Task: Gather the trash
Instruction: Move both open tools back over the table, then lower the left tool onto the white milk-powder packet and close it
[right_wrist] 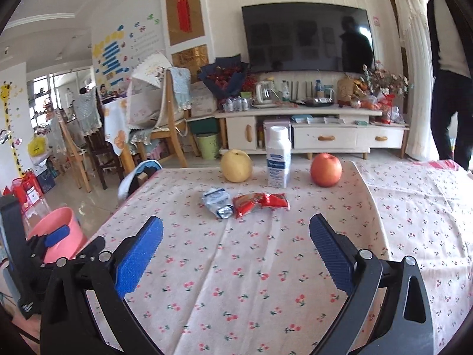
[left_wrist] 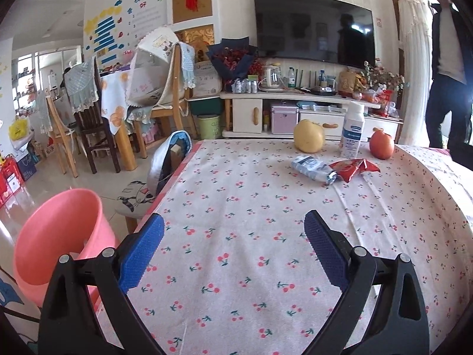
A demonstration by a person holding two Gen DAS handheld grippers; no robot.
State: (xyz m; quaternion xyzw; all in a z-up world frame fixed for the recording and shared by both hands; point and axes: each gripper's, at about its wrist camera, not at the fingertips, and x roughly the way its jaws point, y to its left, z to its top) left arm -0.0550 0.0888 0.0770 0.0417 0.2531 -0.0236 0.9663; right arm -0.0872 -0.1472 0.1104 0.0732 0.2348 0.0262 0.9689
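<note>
Beside table, pink bin (left_wrist: 59,230) half-hidden.

A white tablecloth (right_wrist: 236,266) printed with small red cherries carries a red wrapper (right_wrist: 260,202), a blue-and-white wrapper (right_wrist: 217,201), a yellow pear (right_wrist: 236,165) and a red apple (right_wrist: 325,170), with a pink bucket (left_wrist: 56,236) at lower left.

Ahead of my claws, on the cherry-print cloth, lie two pieces of trash. A crumpled silver-blue wrapper (right_wrist: 217,202) lies flat, its torn foil end turned toward me. Touching its right side is a red snack wrapper (right_wrist: 260,202), crushed and lying lengthwise. Left of me, below table level, stands a pink bucket (left_wrist: 59,233), upright, mouth open.
</note>
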